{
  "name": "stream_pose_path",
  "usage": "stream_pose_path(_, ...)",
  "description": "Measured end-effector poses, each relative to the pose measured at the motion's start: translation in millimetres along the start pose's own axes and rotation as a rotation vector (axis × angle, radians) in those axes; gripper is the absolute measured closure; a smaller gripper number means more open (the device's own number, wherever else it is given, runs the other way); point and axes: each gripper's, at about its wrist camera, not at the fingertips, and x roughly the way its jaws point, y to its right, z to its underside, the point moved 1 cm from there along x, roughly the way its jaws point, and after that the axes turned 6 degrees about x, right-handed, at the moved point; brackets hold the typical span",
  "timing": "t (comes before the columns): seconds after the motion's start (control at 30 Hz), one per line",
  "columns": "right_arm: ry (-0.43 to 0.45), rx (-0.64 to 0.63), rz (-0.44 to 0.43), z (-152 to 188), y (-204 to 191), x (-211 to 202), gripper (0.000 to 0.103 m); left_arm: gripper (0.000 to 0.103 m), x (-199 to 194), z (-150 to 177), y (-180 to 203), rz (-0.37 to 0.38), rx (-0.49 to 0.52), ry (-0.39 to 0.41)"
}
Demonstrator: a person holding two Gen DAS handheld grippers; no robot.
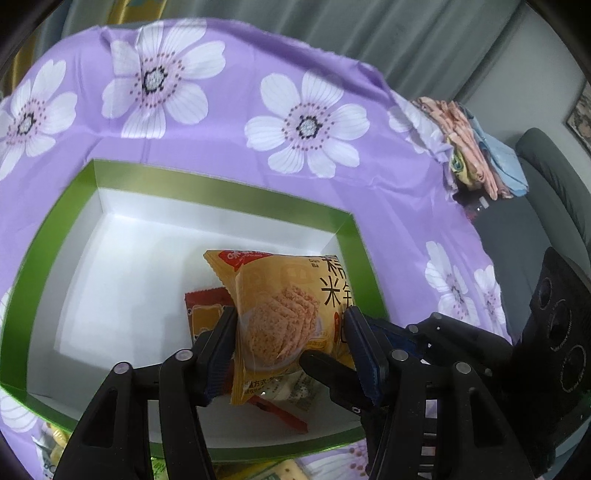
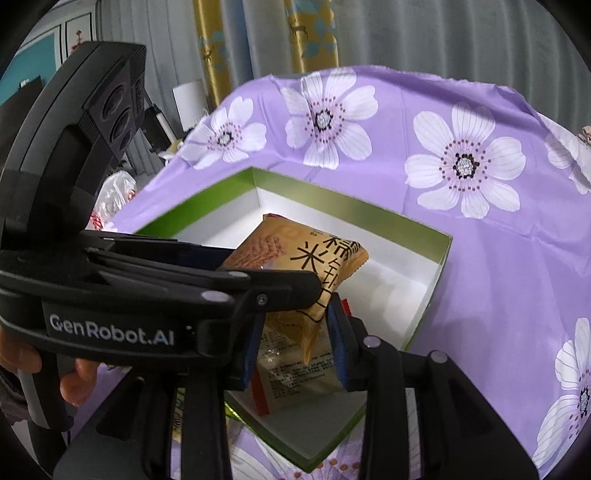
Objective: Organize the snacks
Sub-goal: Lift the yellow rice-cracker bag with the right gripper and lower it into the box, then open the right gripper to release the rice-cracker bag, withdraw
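A yellow rice-cracker snack packet (image 1: 280, 314) hangs over the green-rimmed white box (image 1: 207, 192). My left gripper (image 1: 291, 332) is shut on it, a finger on each side. A red snack packet (image 1: 207, 310) lies on the box floor under it. In the right wrist view the same yellow packet (image 2: 295, 254) is held by the left gripper, which crosses from the left. My right gripper (image 2: 293, 347) is open around the packet's lower end, above the box (image 2: 424, 229) and the red packet (image 2: 291, 384) lying in it.
The box sits on a purple cloth with white flowers (image 1: 229, 122). More snack packets (image 1: 55, 454) lie on the cloth by the box's near edge. Folded cloths (image 1: 476, 147) lie at the table's far right. Curtains (image 2: 424, 33) hang behind.
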Motion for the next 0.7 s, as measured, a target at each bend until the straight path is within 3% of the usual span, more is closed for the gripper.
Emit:
stream_pose_path(0.3, -0.015, 0.008, 0.031, -0.3, 2.5, 5.2, 0.058, 0.044, 6.7, 1.9, -6.5, -0.032, -0.016, -0.028)
stream_pose_path(0.47, 0.018, 0.019, 0.052, -0.7, 3.2, -7.0, 0.048, 0.024, -2.1, 3.1, -3.1, -0.067, 0.001, -0.001)
stream_pose_path(0.63, 0.059, 0.017, 0.081, 2.8, -0.1, -27.6, 0.038, 0.023, -22.4, 5.3, 3.5, -0.107, 0.021, 0.046)
stream_pose_path(0.7, 0.080, 0.025, 0.084, 5.4, -1.6, -38.1, 0.033, 0.016, -30.7, 6.7, 5.8, -0.118, 0.029, 0.067)
